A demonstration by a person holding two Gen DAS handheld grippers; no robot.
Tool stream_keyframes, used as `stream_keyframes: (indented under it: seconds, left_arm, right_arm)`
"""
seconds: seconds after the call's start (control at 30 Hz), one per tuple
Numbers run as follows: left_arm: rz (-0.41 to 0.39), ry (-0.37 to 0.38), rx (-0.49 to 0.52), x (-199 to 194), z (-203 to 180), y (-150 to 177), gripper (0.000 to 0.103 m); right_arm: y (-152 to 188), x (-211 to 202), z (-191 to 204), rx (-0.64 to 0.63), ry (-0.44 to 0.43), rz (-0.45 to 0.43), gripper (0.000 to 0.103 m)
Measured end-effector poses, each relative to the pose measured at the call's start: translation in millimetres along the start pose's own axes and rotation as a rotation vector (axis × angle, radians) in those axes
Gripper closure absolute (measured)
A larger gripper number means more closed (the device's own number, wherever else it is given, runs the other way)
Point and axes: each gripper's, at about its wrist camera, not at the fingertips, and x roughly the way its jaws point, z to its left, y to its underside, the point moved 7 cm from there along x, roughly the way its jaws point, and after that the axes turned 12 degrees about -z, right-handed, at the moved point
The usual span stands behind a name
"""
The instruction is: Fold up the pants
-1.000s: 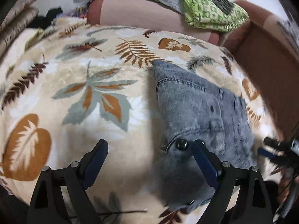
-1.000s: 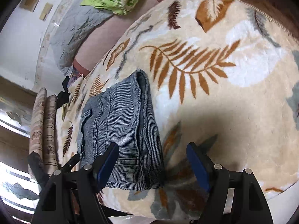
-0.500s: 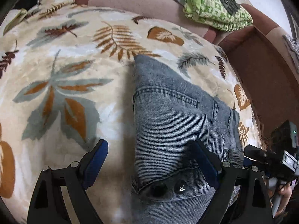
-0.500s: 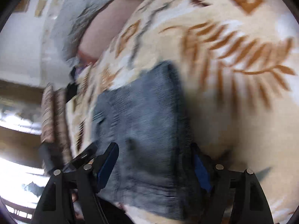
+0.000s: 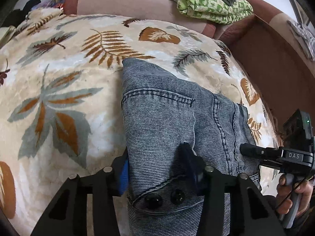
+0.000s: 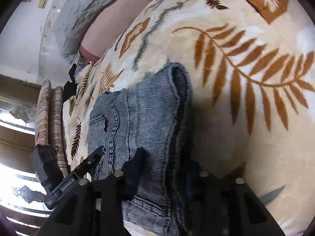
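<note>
Left gripper [image 5: 155, 169] jaws pinching folded grey pants [image 5: 169, 122], leaf-print blanket [image 5: 59, 90] beneath

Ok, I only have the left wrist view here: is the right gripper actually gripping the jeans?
Observer: Yes. The right gripper is closed on the jeans, with the stacked fold edge between its fingers.
Operator: How many layers there?
Observer: Several show at the far corner, where the fold gapes; I cannot count them exactly.
Operator: Anything beyond the blanket on that side?
Observer: Two patterned rolled bolsters stand past the blanket edge.
</note>
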Motion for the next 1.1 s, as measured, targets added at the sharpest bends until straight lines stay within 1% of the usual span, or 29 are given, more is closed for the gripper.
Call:
stream_keyframes:
  seconds: [0.07,0.13,0.2,0.23,0.27,0.37,0.47,0.57,0.63,0.73,0.8,0.87,0.93,0.97,1.0,1.03,1.07,1.1]
  left_arm:
    - [-0.004,-0.013,0.016,-1.4,-0.2,-0.2,0.062]
    - [-0.011,-0.024,0.033,-4.0,-0.8,-1.7,0.071]
    - [-0.024,-0.026,0.043,-8.1,-1.2,-3.8,0.078]
    - [-0.030,-0.025,0.046,-10.1,-1.2,-4.4,0.080]
    - [-0.039,-0.023,0.051,-13.8,-1.9,-5.8,0.081]
    - [-0.088,-0.009,0.061,-32.6,-7.2,-14.5,0.083]
    - [-0.192,-0.020,0.100,-68.4,-8.0,-35.9,0.083]
    - [-0.269,-0.038,0.097,-97.3,4.4,-59.6,0.083]
    - [-0.315,-0.057,0.102,-112.0,16.8,-77.2,0.083]
    - [-0.349,-0.093,0.089,-119.0,41.6,-98.6,0.083]
    - [-0.353,-0.116,0.076,-115.4,59.0,-107.9,0.083]
    - [-0.348,-0.133,0.062,-107.7,73.4,-110.7,0.083]
    - [-0.347,-0.155,0.053,-97.8,89.3,-108.7,0.081]
    - [-0.337,-0.176,0.049,-87.9,99.2,-105.5,0.080]
    - [-0.295,-0.196,0.043,-74.9,108.6,-98.3,0.079]
    - [-0.248,-0.212,0.035,-62.4,114.3,-91.1,0.073]
    - [-0.171,-0.237,0.022,-43.7,125.2,-78.0,0.069]
    - [-0.121,-0.261,0.017,-31.6,132.9,-67.4,0.061]
  right_arm:
    - [2.3,-2.1,3.9,-0.020,0.016,-0.006,0.069]
    - [2.4,-4.8,11.2,-0.048,0.033,-0.020,0.070]
    - [1.9,-7.9,19.7,-0.073,0.035,-0.037,0.075]
    - [1.2,-11.9,24.7,-0.086,0.030,-0.050,0.079]
    - [1.2,-17.1,30.8,-0.103,0.023,-0.060,0.082]
    - [1.5,-34.9,44.9,-0.159,0.017,-0.084,0.084]
    - [-0.7,-44.3,72.7,-0.206,-0.011,-0.110,0.084]
    - [-10.9,-48.2,106.7,-0.254,-0.059,-0.141,0.084]
    - [-20.2,-43.7,131.7,-0.291,-0.081,-0.164,0.084]
    - [-36.0,-27.0,172.4,-0.348,-0.105,-0.181,0.084]
    - [-42.5,-12.6,187.9,-0.363,-0.114,-0.177,0.084]
    - [-45.2,8.8,195.0,-0.362,-0.114,-0.160,0.084]
    - [-44.4,27.9,195.6,-0.360,-0.116,-0.150,0.084]
    - [-41.6,44.8,191.5,-0.359,-0.108,-0.135,0.084]
    - [-37.7,60.2,183.6,-0.333,-0.094,-0.102,0.084]
    - [-31.1,75.5,172.2,-0.309,-0.075,-0.062,0.083]
    - [-27.0,86.2,160.1,-0.304,-0.042,-0.033,0.081]
    - [-18.2,105.9,139.4,-0.323,0.067,0.000,0.081]
